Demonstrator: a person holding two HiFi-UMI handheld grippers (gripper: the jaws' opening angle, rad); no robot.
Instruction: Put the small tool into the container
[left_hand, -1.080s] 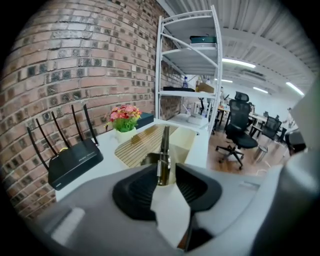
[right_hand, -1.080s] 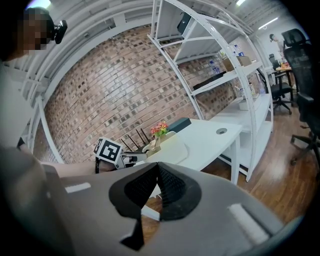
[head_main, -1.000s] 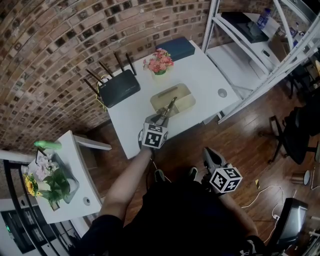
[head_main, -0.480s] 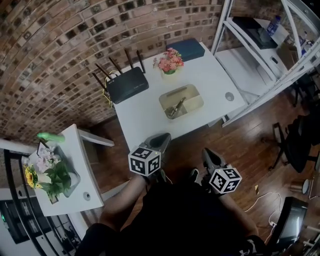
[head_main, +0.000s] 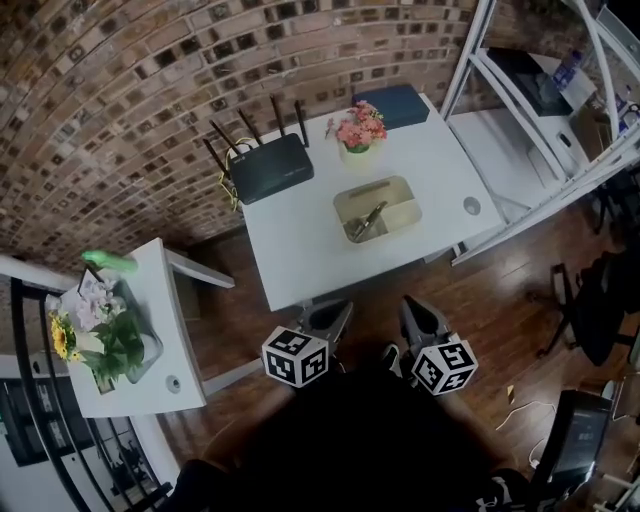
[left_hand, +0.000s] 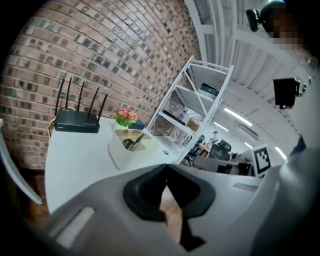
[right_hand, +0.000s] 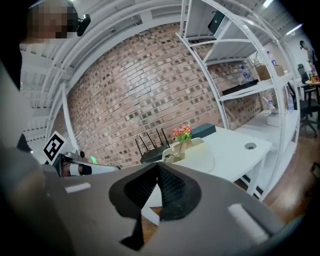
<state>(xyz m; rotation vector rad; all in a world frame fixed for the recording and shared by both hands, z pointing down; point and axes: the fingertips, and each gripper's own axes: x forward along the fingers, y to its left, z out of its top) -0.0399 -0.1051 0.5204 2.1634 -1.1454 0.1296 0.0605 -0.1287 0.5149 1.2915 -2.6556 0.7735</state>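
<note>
A black router (head_main: 268, 168) stands at the white table's (head_main: 300, 245) back left, the left gripper (head_main: 328, 318) hangs off the near edge with jaws together and empty, the small tool (head_main: 366, 221) lies slanted inside the beige container (head_main: 402, 212), and the right gripper (head_main: 418, 314) is likewise closed on nothing.

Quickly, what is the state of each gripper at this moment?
Left gripper: closed, holding nothing.
Right gripper: closed, holding nothing.
</note>
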